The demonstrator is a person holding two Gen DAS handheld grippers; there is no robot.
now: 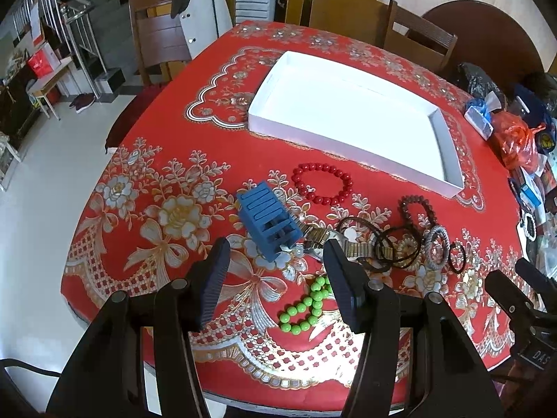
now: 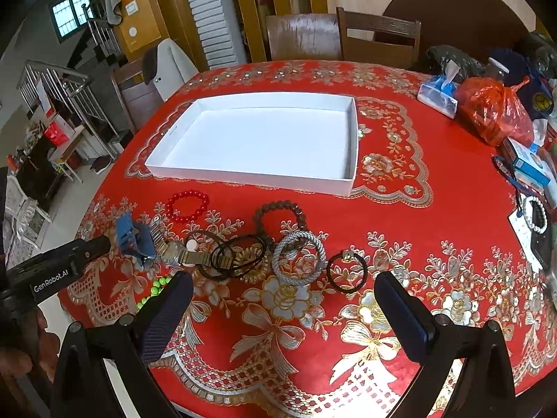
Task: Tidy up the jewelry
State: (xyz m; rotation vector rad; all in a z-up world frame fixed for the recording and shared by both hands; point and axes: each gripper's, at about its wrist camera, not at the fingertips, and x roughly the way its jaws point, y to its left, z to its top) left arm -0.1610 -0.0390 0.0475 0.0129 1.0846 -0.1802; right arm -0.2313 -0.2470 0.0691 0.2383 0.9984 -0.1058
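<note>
Both grippers, left and right, are held spread and empty above the red tablecloth. Beyond them the white tray lies unfilled, while bracelets, a watch and hair ties are heaped before it. Overlapping loops could be snagged and dragged together when one is lifted.

Left hand-held gripper at 6 o'clock, jaws wide apart, nothing between. Green bead bracelet just beside the right finger. Blue slotted holder at centre, red bead bracelet toward 1 o'clock from it. White tray at 12 o'clock on the red floral tabletop.
</note>
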